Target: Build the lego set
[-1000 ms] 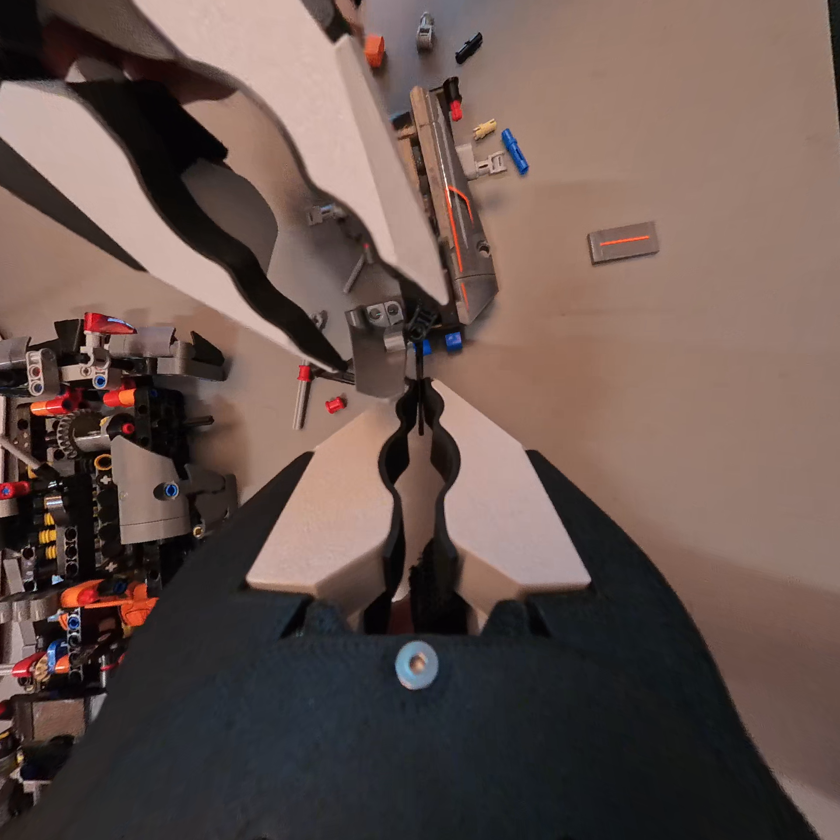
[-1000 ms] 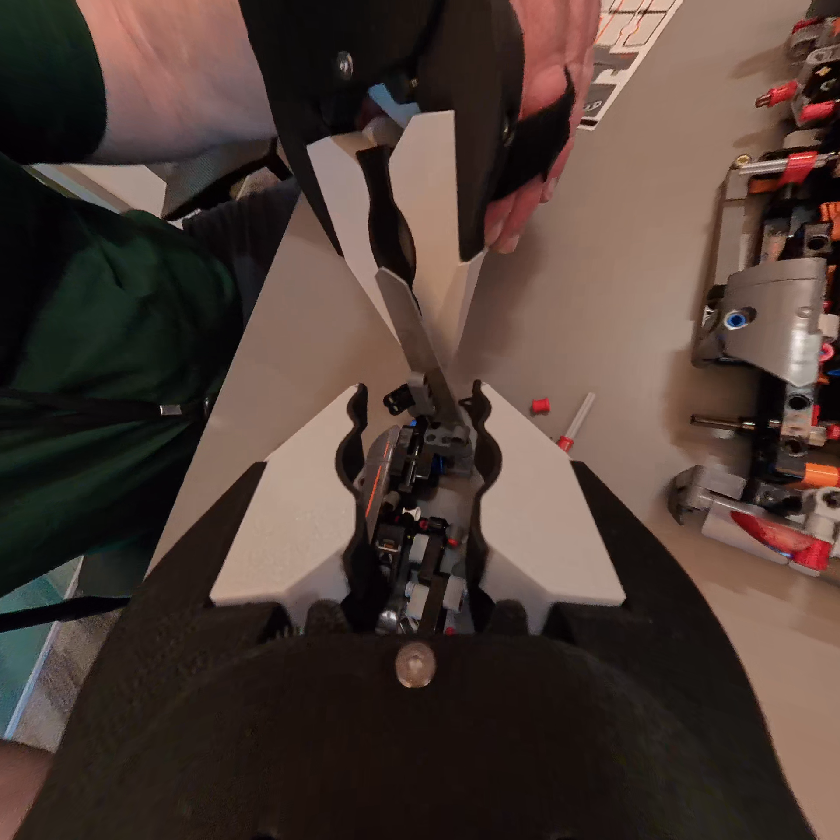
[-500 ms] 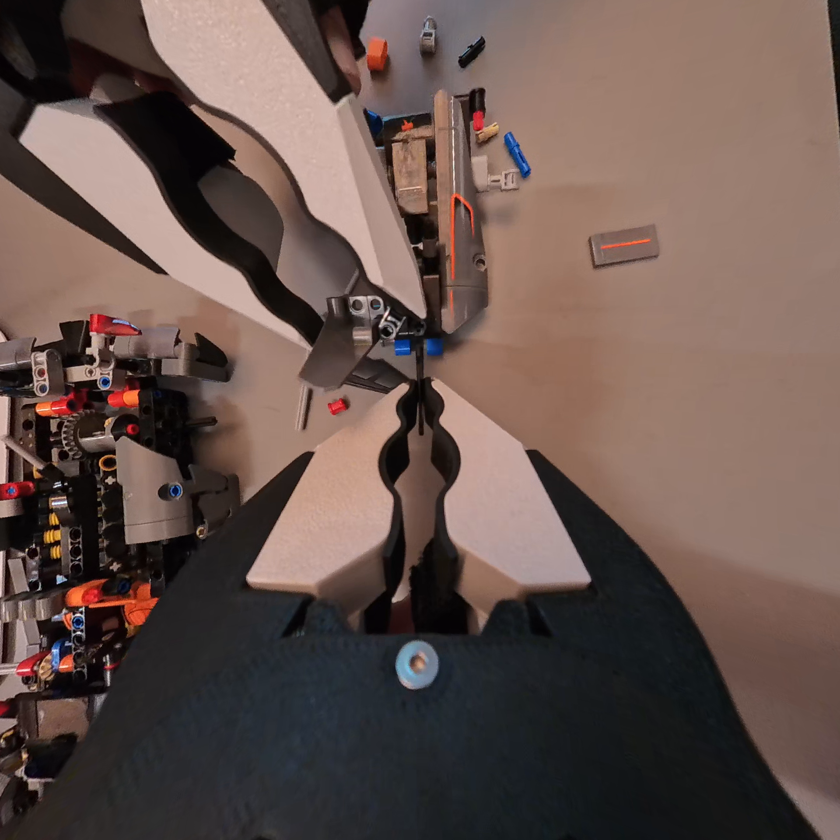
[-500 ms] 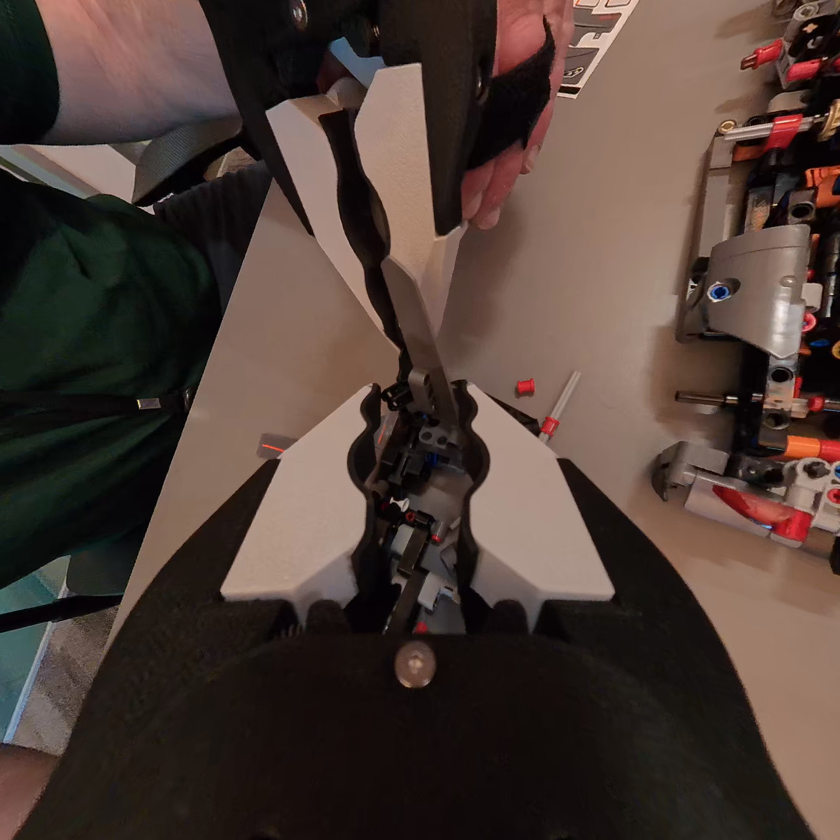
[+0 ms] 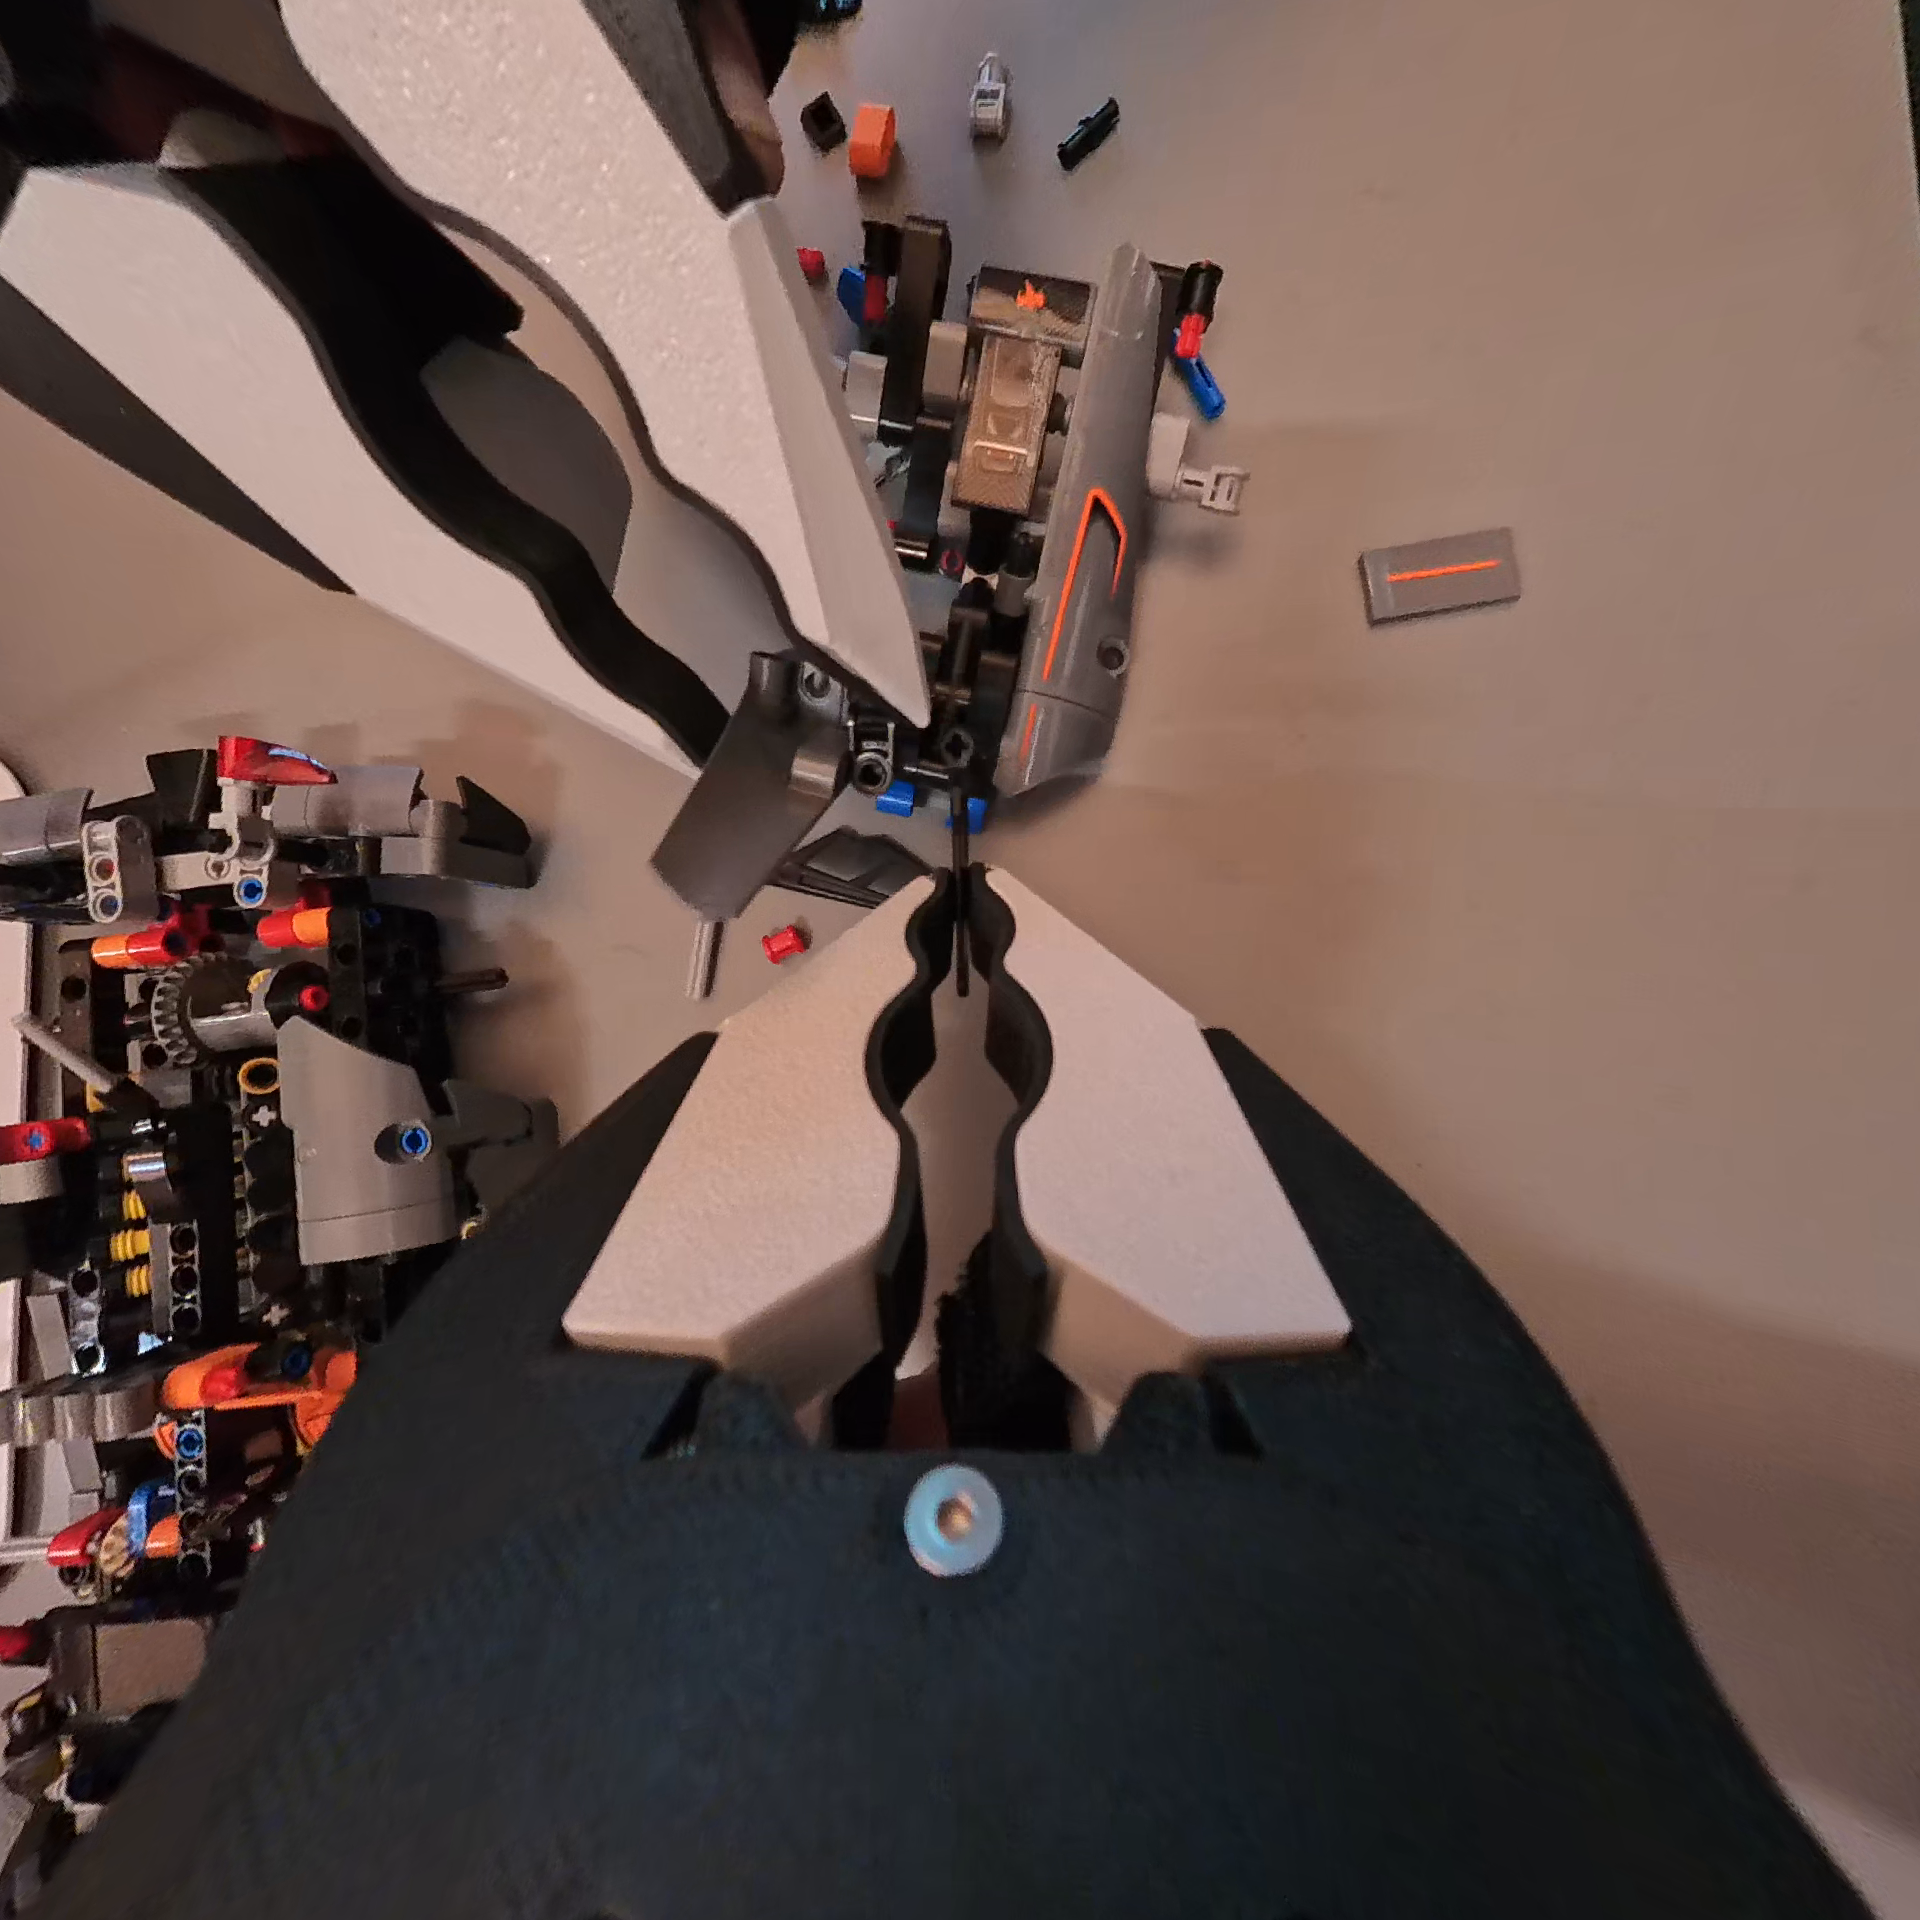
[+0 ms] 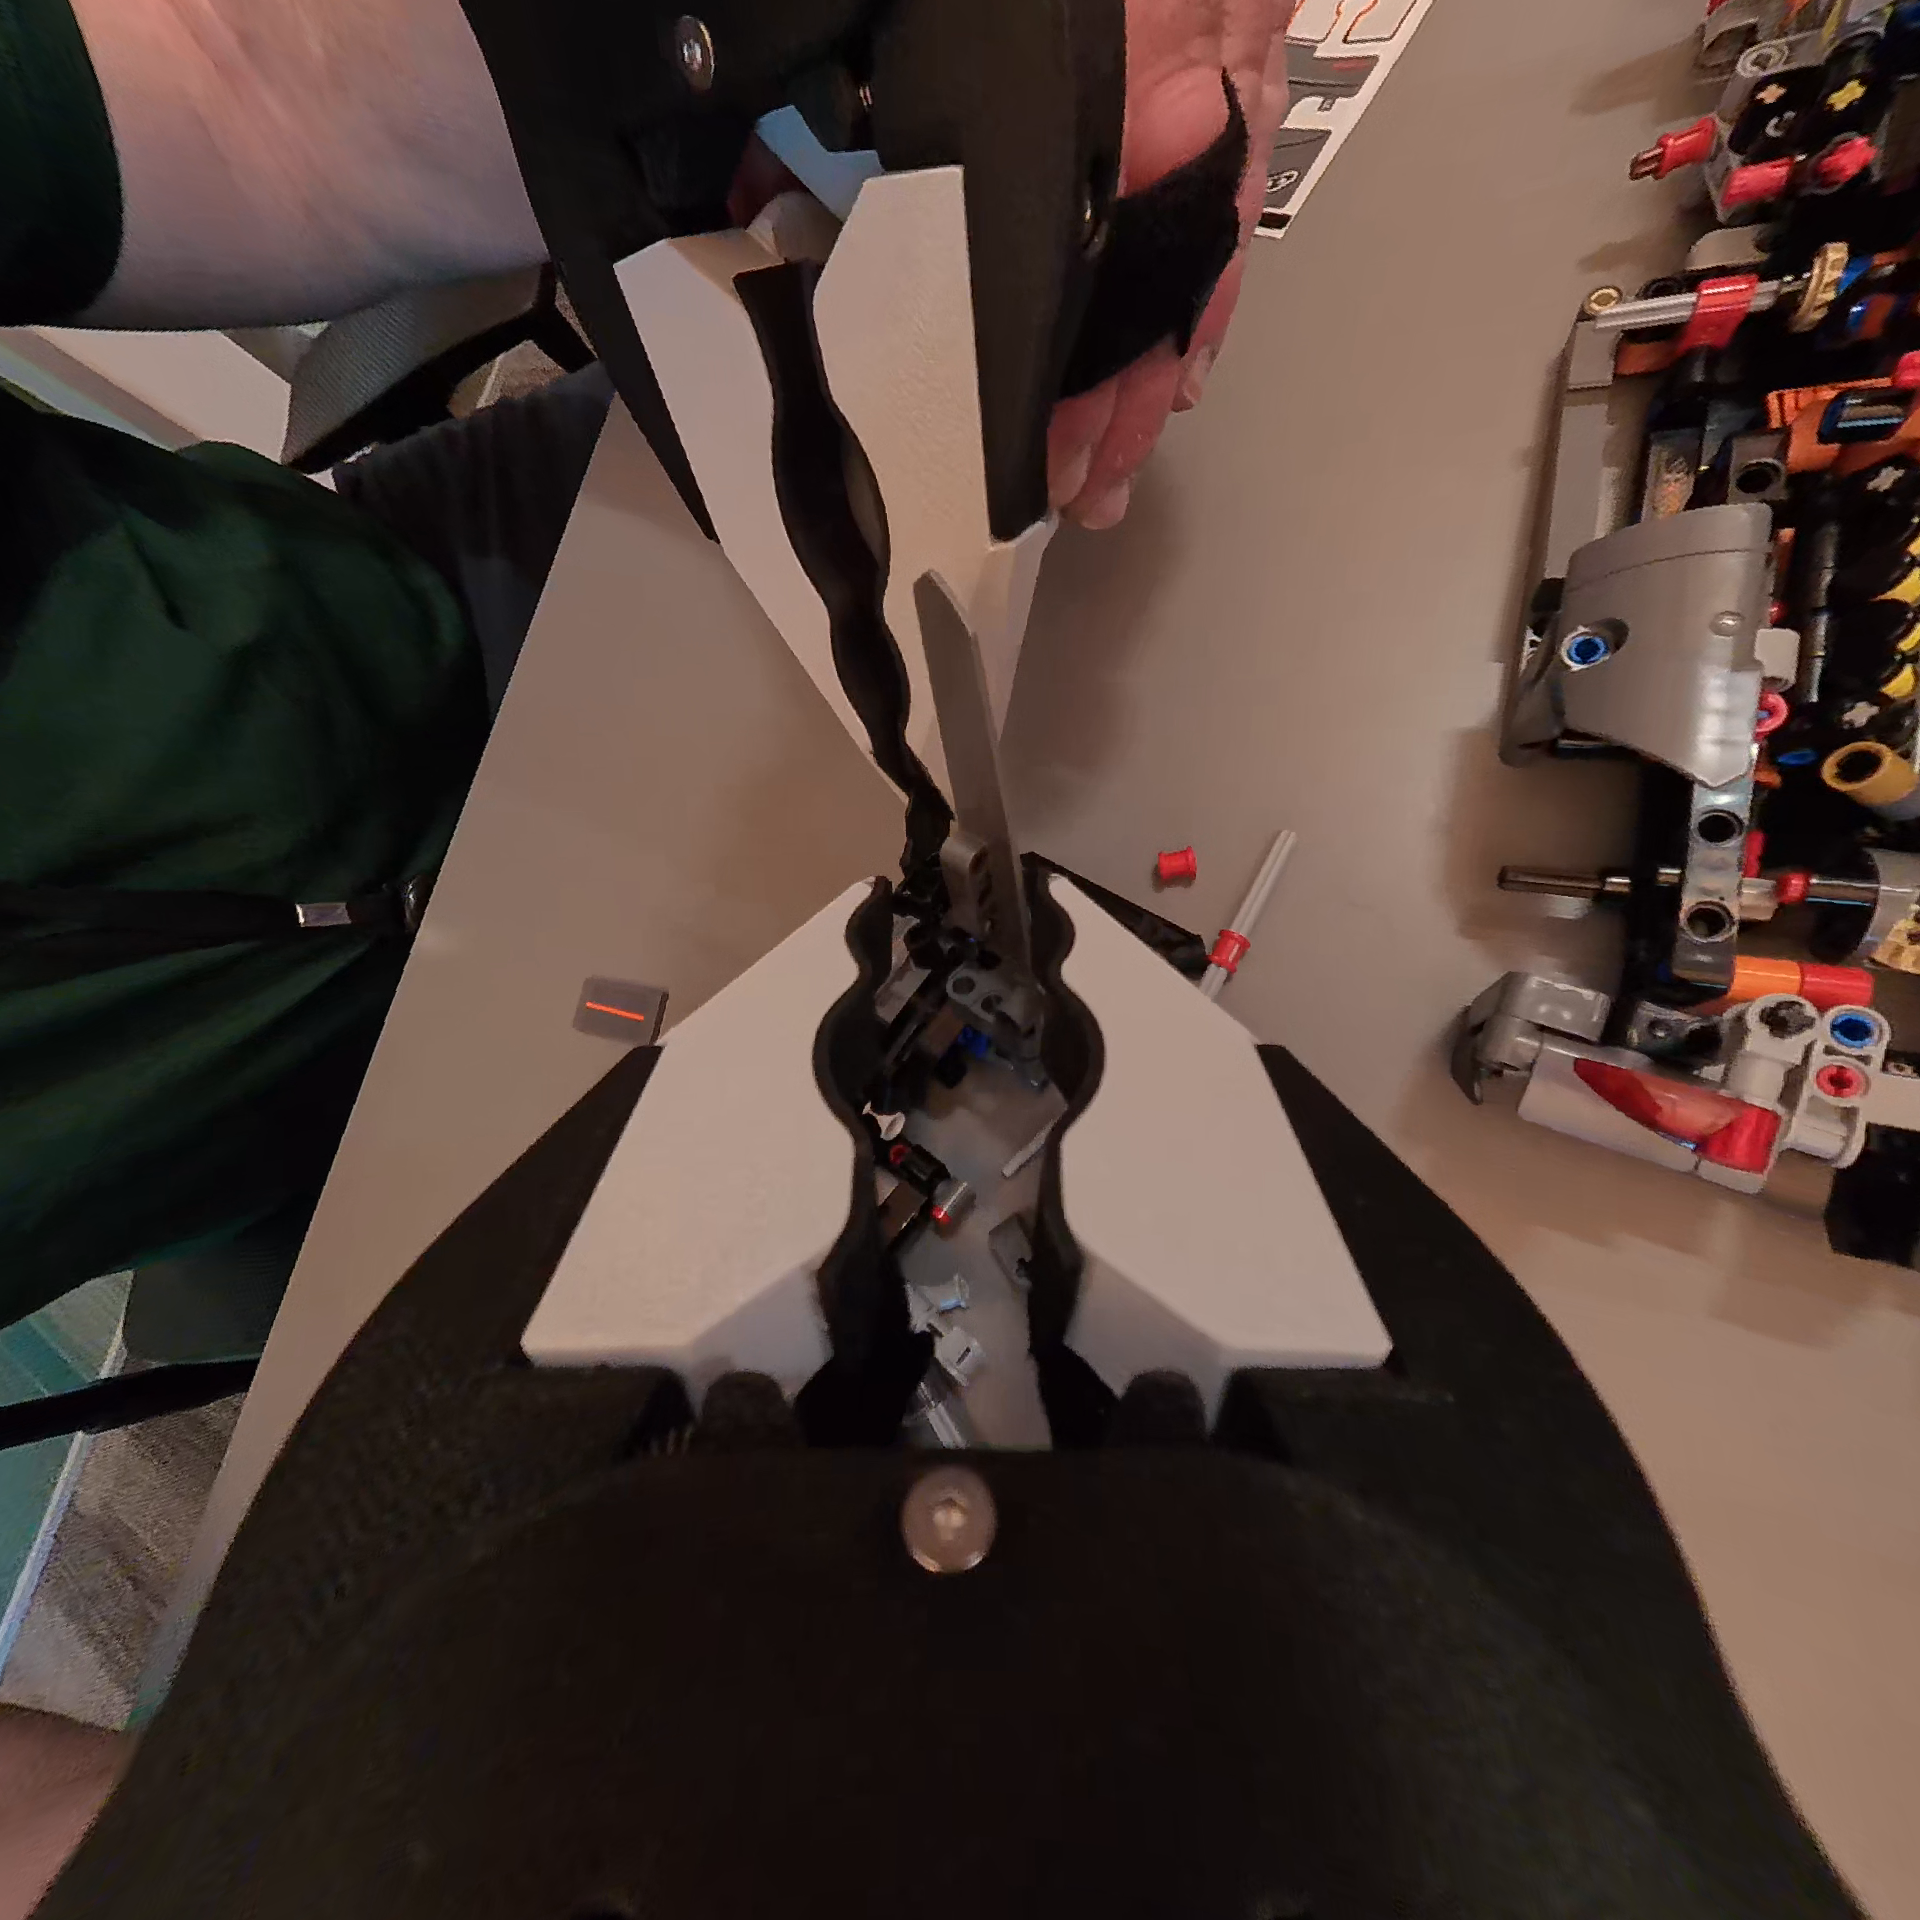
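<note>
- Warm, dim light, with soft shadows on the table (image 5: 1558, 935).
- Edges bend like a fishbowl.
- Close black parts look fuzzy.

A beige worktop (image 5: 1558, 935) carries a large Technic chassis (image 5: 208, 1091), a grey orange-striped tile (image 5: 1439, 574), a red bush (image 5: 784, 941) and an orange round piece (image 5: 871, 139).

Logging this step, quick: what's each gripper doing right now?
Left gripper: shut on a thin black axle.
Right gripper: shut on the grey sub-assembly.

chassis (image 5: 208, 1091) left of sub-assembly (image 5: 1039, 540), tile (image 5: 1439, 575) right
</note>
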Demonstrator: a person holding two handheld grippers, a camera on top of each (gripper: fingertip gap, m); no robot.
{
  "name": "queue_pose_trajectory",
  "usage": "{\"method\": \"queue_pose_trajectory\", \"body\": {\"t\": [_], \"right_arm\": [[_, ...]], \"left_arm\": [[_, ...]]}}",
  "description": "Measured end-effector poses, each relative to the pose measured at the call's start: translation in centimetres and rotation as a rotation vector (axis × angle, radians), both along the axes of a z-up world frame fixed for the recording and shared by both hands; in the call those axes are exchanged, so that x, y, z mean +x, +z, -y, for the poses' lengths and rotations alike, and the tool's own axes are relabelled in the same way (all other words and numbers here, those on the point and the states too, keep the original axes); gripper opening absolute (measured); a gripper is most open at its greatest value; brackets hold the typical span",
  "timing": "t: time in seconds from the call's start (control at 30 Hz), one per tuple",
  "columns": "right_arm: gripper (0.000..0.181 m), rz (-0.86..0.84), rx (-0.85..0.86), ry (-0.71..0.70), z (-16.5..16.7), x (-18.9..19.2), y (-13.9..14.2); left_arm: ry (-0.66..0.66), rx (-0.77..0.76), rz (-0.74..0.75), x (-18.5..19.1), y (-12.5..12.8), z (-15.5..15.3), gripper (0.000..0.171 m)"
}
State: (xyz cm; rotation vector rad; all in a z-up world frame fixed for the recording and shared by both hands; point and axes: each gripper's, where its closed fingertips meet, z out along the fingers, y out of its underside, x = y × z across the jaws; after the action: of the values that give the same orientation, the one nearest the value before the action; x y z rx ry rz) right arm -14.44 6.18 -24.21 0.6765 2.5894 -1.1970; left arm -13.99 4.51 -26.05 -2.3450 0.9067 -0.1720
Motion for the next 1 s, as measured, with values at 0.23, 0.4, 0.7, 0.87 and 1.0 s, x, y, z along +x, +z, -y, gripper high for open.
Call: {"method": "queue_pose_trajectory", "body": {"t": [0.23,0.4,0.7,0.87,1.0], "right_arm": [[0.024,0.019,-0.024,-0.003,-0.01,-0.03,-0.04],[0.023,0.020,-0.029,0.000,0.00,-0.02,-0.05],[0.023,0.033,-0.046,0.004,-0.05,0.01,-0.12],[0.023,0.035,-0.053,0.007,-0.09,0.05,-0.11],[0.023,0.040,-0.062,0.013,-0.13,0.10,-0.09]], "left_arm": [[0.012,0.002,0.008,-0.35,-0.17,-0.48,0.000],[0.019,0.013,0.023,-0.71,0.12,-0.58,0.000],[0.006,0.006,0.053,-0.84,0.21,-0.60,0.000],[-0.009,0.000,0.052,-0.99,0.23,-0.69,0.000],[-0.025,0.000,0.061,-0.93,0.30,-0.71,0.000]]}}
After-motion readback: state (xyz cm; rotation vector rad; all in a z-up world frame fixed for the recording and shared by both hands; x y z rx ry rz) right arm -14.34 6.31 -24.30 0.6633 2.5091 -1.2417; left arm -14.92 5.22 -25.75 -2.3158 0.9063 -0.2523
